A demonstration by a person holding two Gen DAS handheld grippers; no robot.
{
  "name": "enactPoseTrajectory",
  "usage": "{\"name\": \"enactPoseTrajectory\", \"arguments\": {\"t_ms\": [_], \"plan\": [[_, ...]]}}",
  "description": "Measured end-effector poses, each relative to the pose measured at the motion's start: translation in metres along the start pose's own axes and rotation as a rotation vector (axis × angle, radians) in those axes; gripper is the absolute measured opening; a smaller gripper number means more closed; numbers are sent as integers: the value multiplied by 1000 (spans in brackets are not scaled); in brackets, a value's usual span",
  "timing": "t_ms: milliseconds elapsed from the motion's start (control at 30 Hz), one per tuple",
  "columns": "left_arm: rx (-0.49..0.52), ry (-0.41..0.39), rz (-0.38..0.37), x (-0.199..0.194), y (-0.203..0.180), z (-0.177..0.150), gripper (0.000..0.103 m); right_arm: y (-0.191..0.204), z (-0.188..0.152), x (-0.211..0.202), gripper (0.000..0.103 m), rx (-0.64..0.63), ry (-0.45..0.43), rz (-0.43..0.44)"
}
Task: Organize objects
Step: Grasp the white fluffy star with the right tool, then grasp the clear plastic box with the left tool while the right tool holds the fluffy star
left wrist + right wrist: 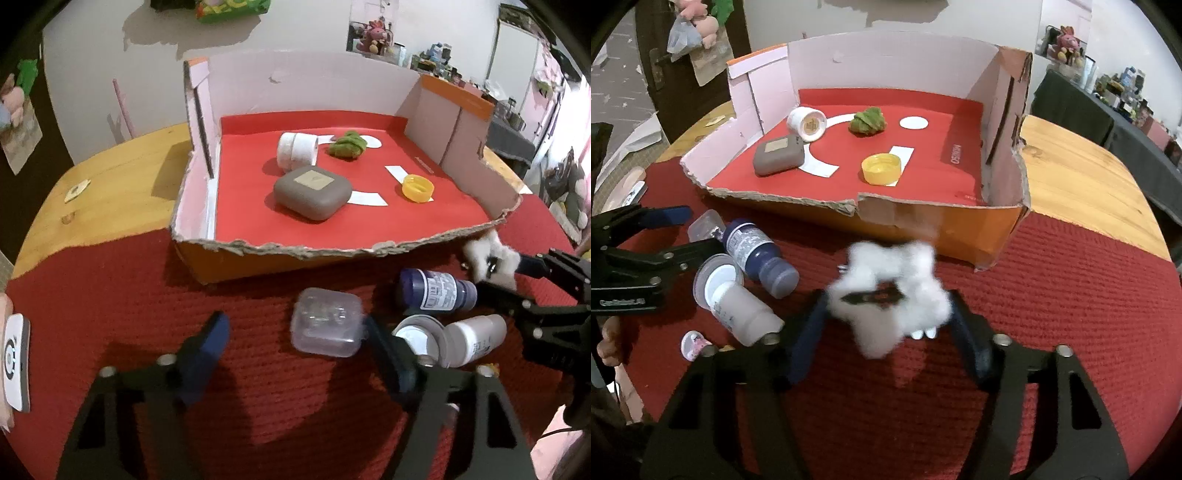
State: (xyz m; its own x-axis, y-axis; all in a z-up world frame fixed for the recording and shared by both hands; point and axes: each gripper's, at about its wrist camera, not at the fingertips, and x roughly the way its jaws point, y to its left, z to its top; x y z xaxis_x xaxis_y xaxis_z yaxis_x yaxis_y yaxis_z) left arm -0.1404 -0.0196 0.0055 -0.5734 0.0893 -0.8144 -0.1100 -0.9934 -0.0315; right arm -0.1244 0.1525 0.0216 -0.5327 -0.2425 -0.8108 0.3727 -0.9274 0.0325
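A clear plastic box (327, 321) lies on the red knitted mat (147, 295) between the fingers of my left gripper (297, 325). Its right finger (384, 354) is at the box's edge; the left one stands well apart, so the gripper is open. My right gripper (888, 299) is shut on a white fluffy hair clip (905, 266), held a little above the mat and blurred. The left wrist view shows that gripper (495, 273) with the clip (480, 254) at the right. A dark blue bottle (436, 291) and a white bottle (476, 338) lie on their sides between the two grippers.
A torn cardboard tray (295, 253) with a red floor stands beyond the mat, holding a white jar (297, 149), a green cloth ball (349, 144), a grey case (312, 192) and a yellow cap (417, 187). The wooden table (110, 184) shows on both sides. A white device (16, 362) sits far left.
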Motion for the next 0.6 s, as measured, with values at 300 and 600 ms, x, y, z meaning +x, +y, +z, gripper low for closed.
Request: {"name": "enactPoseTrajectory", "arguments": {"t_ms": [300,600], "plan": [[27,-15,-12,-4,-6,0,41,-8,-1,-9,54,72,-16,78],[11,-21,-26,-12,-6,-2,41,-1,-3,-18,54,66,-27,102]]}}
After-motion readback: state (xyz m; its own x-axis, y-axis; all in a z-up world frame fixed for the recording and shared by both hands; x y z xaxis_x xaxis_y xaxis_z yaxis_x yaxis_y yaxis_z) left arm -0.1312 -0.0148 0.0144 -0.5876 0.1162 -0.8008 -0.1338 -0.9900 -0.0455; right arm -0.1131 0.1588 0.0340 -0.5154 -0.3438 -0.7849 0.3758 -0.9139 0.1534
